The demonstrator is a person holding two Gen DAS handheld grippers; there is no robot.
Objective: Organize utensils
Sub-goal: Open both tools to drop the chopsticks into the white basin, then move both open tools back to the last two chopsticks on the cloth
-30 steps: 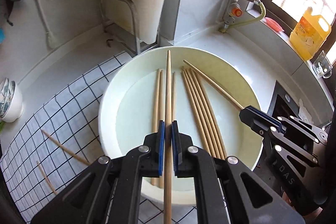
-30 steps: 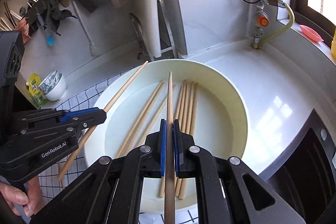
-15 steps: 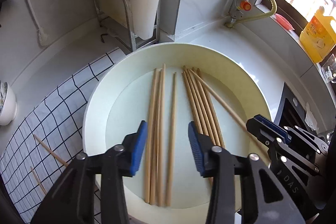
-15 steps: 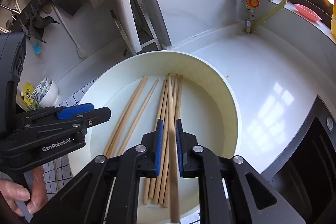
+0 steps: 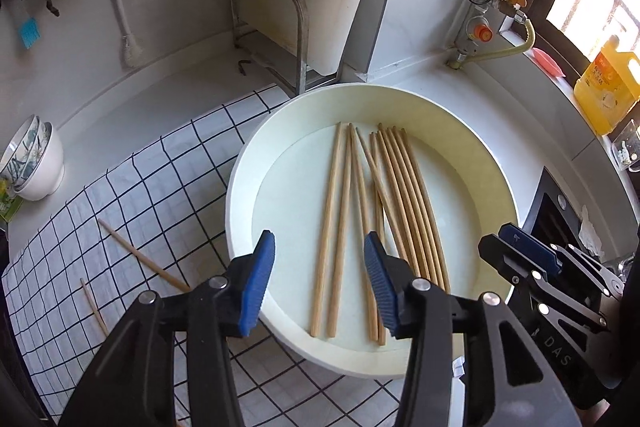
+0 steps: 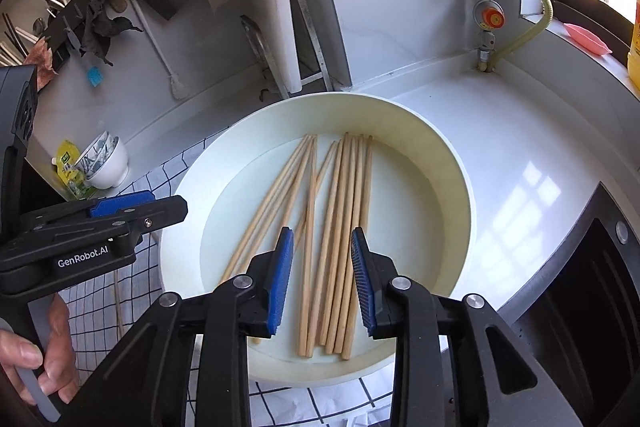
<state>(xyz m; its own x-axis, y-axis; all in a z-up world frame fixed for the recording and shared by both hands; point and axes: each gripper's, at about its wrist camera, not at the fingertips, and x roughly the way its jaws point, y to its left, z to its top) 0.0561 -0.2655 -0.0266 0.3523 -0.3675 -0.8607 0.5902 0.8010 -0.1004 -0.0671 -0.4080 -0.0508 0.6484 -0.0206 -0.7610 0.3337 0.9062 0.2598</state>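
Several wooden chopsticks lie side by side in a wide cream bowl. My left gripper hovers over the bowl's near rim. Its jaws are opening with nothing gripped, and the sticks lie below them. Two loose chopsticks rest on the checked cloth left of the bowl. In the right wrist view the same chopsticks fill the bowl. My right gripper is above their near ends, jaws opening and holding nothing. Each gripper appears in the other's view: the right gripper and the left gripper.
Stacked white bowls stand at the far left of the counter. A metal rack and a gas valve sit behind the bowl. A yellow bottle is on the sill, a black stove to the right. A person's hand holds the left gripper.
Both grippers were shut on one chopstick each; both have opened and the sticks now lie in the bowl. The left gripper has drawn back toward the near rim.
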